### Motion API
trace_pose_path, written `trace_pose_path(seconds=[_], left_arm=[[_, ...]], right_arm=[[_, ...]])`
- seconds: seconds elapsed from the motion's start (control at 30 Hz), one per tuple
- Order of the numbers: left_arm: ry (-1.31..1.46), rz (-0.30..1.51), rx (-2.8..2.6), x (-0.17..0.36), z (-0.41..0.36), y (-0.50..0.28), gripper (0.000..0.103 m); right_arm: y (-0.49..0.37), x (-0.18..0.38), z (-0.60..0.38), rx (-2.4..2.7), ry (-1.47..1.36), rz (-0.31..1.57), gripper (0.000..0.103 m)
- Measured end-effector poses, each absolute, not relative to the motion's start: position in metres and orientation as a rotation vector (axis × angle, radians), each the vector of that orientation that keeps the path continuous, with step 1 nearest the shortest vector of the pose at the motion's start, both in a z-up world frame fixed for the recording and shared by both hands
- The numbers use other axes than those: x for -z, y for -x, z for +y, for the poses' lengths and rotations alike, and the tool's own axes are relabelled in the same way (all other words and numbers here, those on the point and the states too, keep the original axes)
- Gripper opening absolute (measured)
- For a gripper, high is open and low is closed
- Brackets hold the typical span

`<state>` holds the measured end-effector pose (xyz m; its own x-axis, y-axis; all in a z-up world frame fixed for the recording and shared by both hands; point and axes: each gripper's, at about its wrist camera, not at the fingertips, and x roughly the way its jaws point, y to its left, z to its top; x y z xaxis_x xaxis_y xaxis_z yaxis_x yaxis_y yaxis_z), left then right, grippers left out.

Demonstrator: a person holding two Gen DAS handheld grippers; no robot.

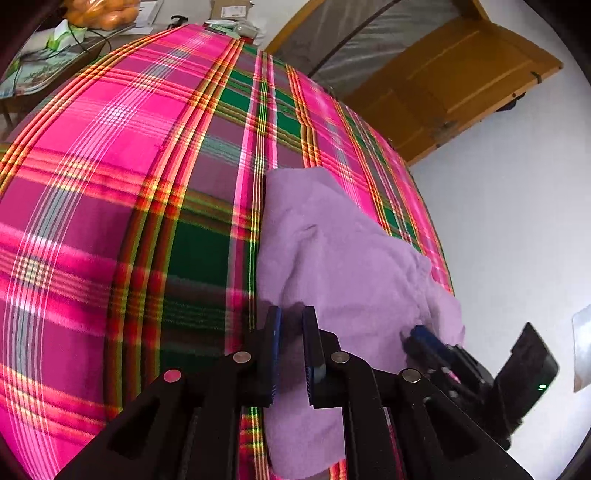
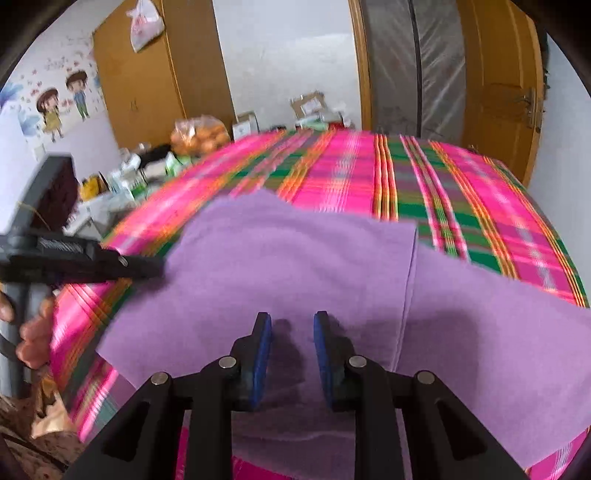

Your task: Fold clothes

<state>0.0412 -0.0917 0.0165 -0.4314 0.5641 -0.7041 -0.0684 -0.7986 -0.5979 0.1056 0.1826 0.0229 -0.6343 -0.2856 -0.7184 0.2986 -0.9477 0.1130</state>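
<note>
We're mid-fold, we reckon. The soft purple fleece garment (image 2: 295, 266) lies on the pink-and-green plaid bedcover (image 1: 122, 192), near its front edge. In the right wrist view it looks spread mostly flat w/ a straight vertical seam or fold edge right of centre; in the left wrist view it's bunched and partly doubled over, so a fold seems started but not laid square. Smoothing and at least one more fold look left to do.

Left gripper (image 1: 291, 350): blue pads a narrow gap apart, fleece between/under them; looks pinched on cloth, but we can't tell for sure. Right gripper (image 2: 291, 354): jaws partly open, hovering over the fleece; nothing clearly clamped, can't tell if the tips catch it. In that same view, the person's hand (image 2: 31, 332) is at the left edge, holding the other gripper.

Around: bag of oranges (image 2: 199, 136), boxes & clutter beyond the bed's far-left edge, wooden door (image 1: 454, 77), white plastic bag (image 2: 144, 26) hung on a cupboard. All well apart from the fleece; nothing blocks the fold. The bed has plenty of free cover beyond.
</note>
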Motion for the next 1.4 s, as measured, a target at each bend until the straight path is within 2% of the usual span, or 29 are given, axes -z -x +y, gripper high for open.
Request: trace_pose_path(seconds=[0.17, 0.6, 0.8, 1.1, 1.23, 1.4], left_arm=[[1.392, -0.707, -2.274, -0.014, -0.095, -0.049, 0.011], [1.429, -0.683, -2.290, -0.010, -0.094, -0.059, 0.014], [1.443, -0.685, -2.288, -0.007, -0.094, -0.062, 0.019], [1.436, -0.697, -2.272, -0.006, -0.096, -0.064, 0.020], [1.437, -0.711, -2.249, -0.005, -0.098, -0.067, 0.020], [1.437, -0.736, -2.216, -0.003, -0.102, -0.072, 0.020]], right_arm=[[-0.110, -0.026, 0.186, 2.587, -1.120, -0.038, 0.024], [-0.120, -0.018, 0.180, 2.584, -1.140, -0.028, 0.026], [-0.123, -0.016, 0.180, 2.597, -1.119, -0.027, 0.027], [-0.125, -0.019, 0.182, 2.602, -1.128, -0.031, 0.028], [-0.129, -0.029, 0.183, 2.573, -1.067, -0.093, 0.031], [-0.130, -0.037, 0.150, 2.468, -0.993, 0.002, 0.036]])
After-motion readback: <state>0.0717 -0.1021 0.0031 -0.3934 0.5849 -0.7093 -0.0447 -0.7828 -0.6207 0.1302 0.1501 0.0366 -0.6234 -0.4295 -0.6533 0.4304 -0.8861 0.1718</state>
